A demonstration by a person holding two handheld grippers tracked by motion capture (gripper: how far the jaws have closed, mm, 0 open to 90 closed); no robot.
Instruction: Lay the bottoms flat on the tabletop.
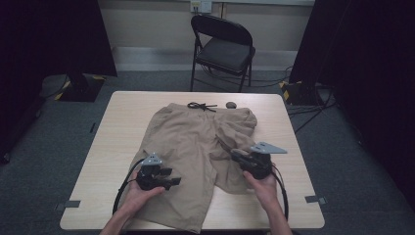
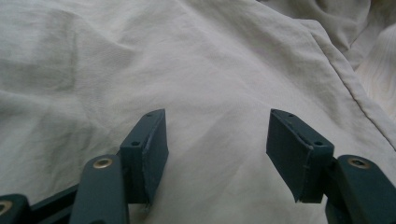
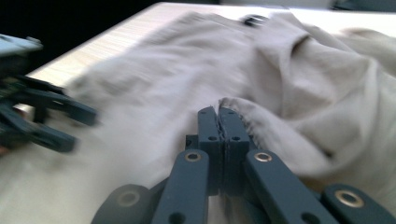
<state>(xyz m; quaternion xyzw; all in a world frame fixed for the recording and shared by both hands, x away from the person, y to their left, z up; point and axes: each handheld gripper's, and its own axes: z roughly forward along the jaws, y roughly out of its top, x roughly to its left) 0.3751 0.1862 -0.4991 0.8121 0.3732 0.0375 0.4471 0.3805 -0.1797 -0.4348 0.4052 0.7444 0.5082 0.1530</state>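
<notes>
Beige shorts point(image 1: 191, 142) lie spread on the wooden table point(image 1: 122, 117), waistband at the far side with a black drawstring point(image 1: 201, 106). My left gripper point(image 1: 173, 177) rests over the left leg of the shorts, and its jaws point(image 2: 217, 144) stand open just above flat cloth point(image 2: 187, 60), with nothing between them. My right gripper point(image 1: 235, 154) is at the right leg, whose fabric is bunched and folded back. Its jaws point(image 3: 218, 122) are shut on an edge of the cloth point(image 3: 261, 126), which is pulled up into a ridge. The left gripper point(image 3: 70, 126) appears blurred at the left of the right gripper view.
A small dark round object point(image 1: 231, 105) lies near the waistband at the table's far edge. A black folding chair point(image 1: 222, 49) stands beyond the table. Bare wood runs along the left and right sides. Dark curtains and cables flank the floor.
</notes>
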